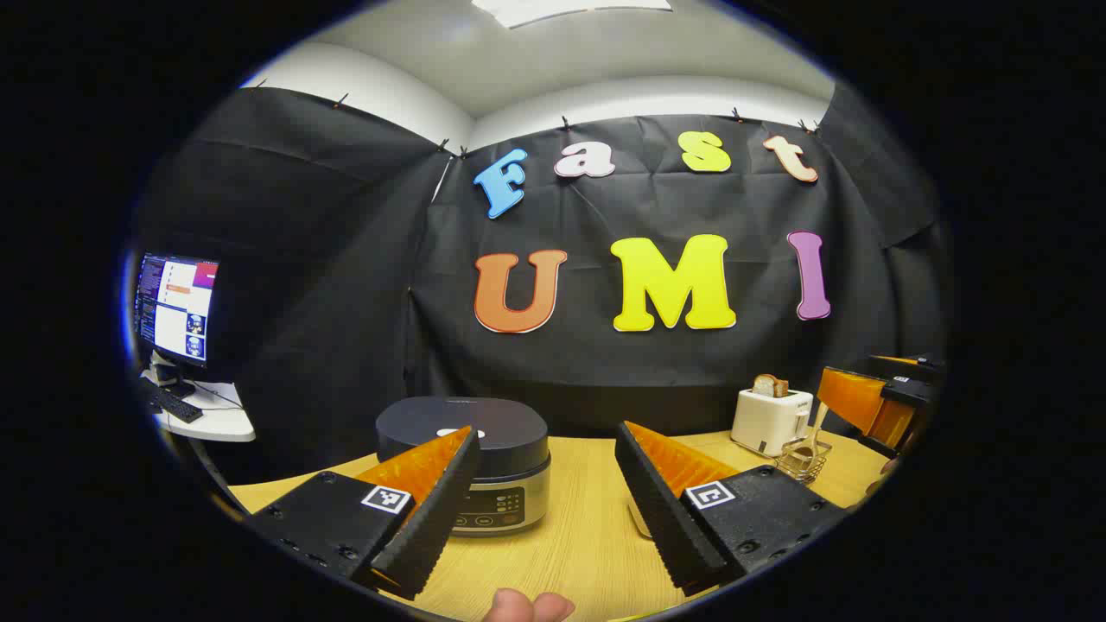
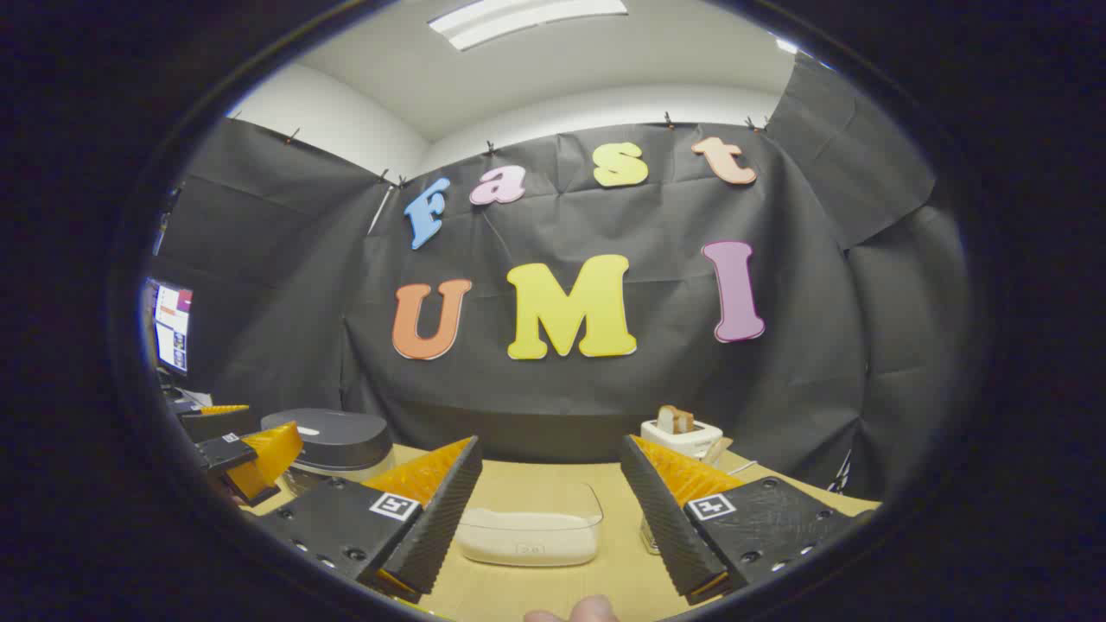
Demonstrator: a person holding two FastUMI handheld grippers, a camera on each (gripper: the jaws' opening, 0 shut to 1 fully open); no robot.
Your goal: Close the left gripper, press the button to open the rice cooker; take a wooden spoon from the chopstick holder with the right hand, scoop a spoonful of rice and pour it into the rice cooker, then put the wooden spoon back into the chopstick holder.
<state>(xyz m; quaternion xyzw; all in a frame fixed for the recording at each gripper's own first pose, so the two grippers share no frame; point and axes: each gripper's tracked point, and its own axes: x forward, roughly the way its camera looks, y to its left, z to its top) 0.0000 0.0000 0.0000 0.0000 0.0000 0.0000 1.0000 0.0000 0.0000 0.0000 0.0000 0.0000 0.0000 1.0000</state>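
A black and silver rice cooker (image 1: 484, 466) stands with its lid down on the wooden table (image 1: 570, 553), just behind my left gripper's (image 1: 549, 510) left finger. That gripper is open and holds nothing. At the right, a wire chopstick holder (image 1: 804, 458) has a wooden spoon (image 1: 816, 423) standing in it. In the right gripper view, a clear container of white rice (image 2: 529, 531) lies between the spread fingers of my right gripper (image 2: 549, 518), which is open and holds nothing. The rice cooker (image 2: 333, 445) sits far left there, with the left gripper (image 2: 251, 458) in front of it.
A white toaster (image 1: 769, 419) with a slice of bread in it stands at the back right, next to the chopstick holder. The right gripper (image 1: 873, 402) shows at the right edge. A monitor (image 1: 177, 307) on a white desk stands off to the left. Fingertips (image 1: 527, 605) show at the bottom.
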